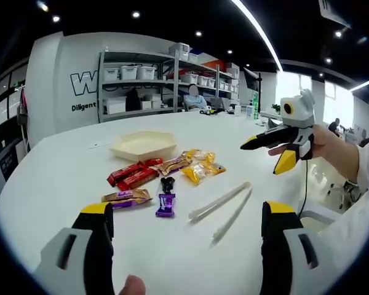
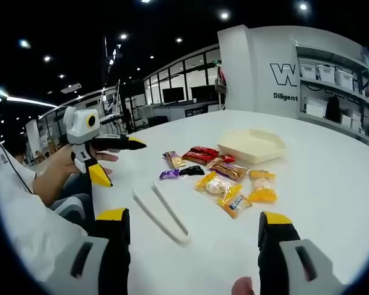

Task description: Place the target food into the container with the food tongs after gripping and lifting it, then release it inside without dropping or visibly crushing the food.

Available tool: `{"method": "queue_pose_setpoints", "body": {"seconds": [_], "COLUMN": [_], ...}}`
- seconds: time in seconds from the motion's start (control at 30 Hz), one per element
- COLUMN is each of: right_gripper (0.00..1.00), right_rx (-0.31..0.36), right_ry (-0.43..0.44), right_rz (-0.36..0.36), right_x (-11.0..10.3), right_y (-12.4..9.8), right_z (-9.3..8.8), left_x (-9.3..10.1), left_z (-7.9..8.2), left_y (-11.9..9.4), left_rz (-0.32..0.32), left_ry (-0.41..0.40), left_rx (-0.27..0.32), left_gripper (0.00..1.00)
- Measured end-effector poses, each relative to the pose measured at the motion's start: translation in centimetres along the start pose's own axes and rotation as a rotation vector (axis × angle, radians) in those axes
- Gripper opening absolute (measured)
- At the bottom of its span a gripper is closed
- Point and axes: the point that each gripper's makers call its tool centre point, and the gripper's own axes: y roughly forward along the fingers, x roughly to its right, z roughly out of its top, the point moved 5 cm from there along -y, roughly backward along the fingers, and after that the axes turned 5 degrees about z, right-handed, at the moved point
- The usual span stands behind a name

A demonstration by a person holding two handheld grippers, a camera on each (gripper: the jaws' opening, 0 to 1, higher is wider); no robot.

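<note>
White food tongs point(image 1: 224, 203) point(image 2: 158, 212) lie flat on the white table, ahead of both grippers. A cream tray-shaped container point(image 1: 143, 145) point(image 2: 252, 144) sits beyond a loose cluster of wrapped snacks: red bars point(image 1: 132, 175) point(image 2: 200, 153), yellow packets point(image 1: 203, 169) point(image 2: 224, 190), a purple packet point(image 1: 165, 204) point(image 2: 169, 174) and a brown one point(image 1: 126, 196). My left gripper point(image 1: 186, 215) point(image 2: 118, 161) is open and empty, above the near table. My right gripper point(image 1: 269, 153) point(image 2: 194, 224) also stands open, holding nothing, off to the side of the tongs.
The round white table point(image 1: 61, 178) curves away at its edges. Metal shelving with storage bins point(image 1: 154, 80) point(image 2: 335, 80) lines the far wall. A person's hand and white sleeve point(image 1: 338, 150) point(image 2: 55, 175) hold the grippers. A chair point(image 1: 320, 212) stands by the table.
</note>
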Motion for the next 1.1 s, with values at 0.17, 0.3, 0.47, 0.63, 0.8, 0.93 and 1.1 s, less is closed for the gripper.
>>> {"method": "queue_pose_setpoints", "body": {"seconds": [0.17,0.3,0.47,0.63,0.8,0.93,1.1], "right_gripper": [0.85,0.85,0.85,0.84,0.84,0.84,0.84], "right_rx": [-0.002,-0.003,-0.003,-0.004,-0.006,-0.007,-0.008], "right_ry": [-0.001,0.0,0.001,0.001,0.002,0.0,-0.002], "right_rz": [-0.001,-0.001,0.002,0.005,0.007,0.011,0.018], "right_x": [0.05,0.1,0.09,0.11,0.12,0.09,0.07], "right_y": [0.0,0.0,0.03,0.12,0.17,0.21,0.28], "right_z": [-0.05,-0.09,-0.06,-0.14,-0.21,-0.19,-0.19], "left_x": [0.0,0.02,-0.01,-0.02,-0.03,-0.05,-0.03], "left_z": [-0.02,-0.03,-0.02,-0.13,-0.2,-0.19,-0.2], "left_y": [0.01,0.03,0.07,0.07,0.08,0.06,0.04], "left_rz": [0.001,0.001,0.004,0.002,0.002,0.002,0.001], "left_ry": [0.001,0.001,0.005,0.006,0.007,0.011,0.015], "left_rx": [-0.001,0.0,-0.001,-0.003,-0.004,-0.004,-0.006], "left_gripper": [0.99,0.99,0.99,0.99,0.99,0.99,0.98]}}
